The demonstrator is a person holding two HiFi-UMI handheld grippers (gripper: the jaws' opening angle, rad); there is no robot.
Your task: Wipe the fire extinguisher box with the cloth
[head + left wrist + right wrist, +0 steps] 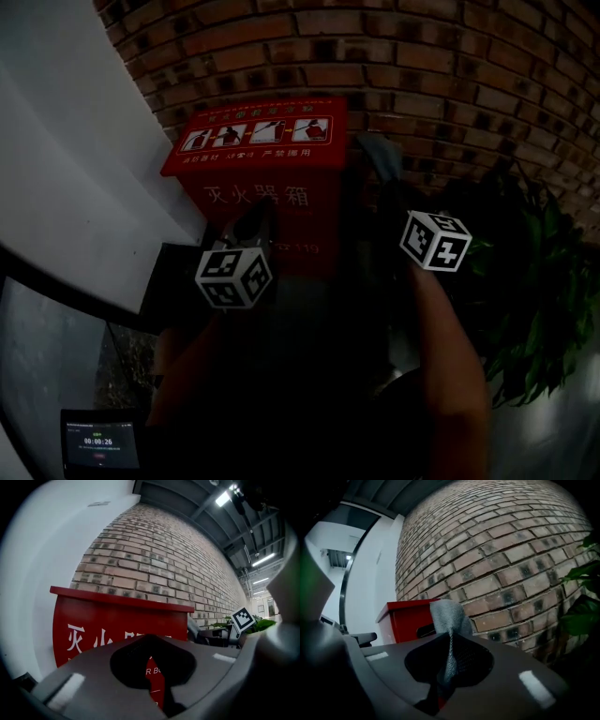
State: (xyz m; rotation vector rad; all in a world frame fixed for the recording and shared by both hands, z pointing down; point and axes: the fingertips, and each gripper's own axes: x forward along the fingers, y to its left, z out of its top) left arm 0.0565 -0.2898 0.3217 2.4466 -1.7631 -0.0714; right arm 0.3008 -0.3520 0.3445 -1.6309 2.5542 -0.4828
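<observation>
The red fire extinguisher box (253,141) stands against the brick wall, with white characters on its front and pictograms on its lid. It also shows as the red box (93,634) straight ahead in the left gripper view and as the red box (405,620) at the left in the right gripper view. My left gripper (251,225) points level at the box front, jaws together with nothing between them. My right gripper (380,173) is beside the box's right side, shut on a grey cloth (449,616) that sticks up past the jaws. In the head view the cloth (380,152) hangs by the box's upper right corner.
The brick wall (450,84) runs behind the box. A white curved wall (66,159) lies to the left. A green leafy plant (539,281) stands close on the right. A small lit screen (98,441) sits at the bottom left.
</observation>
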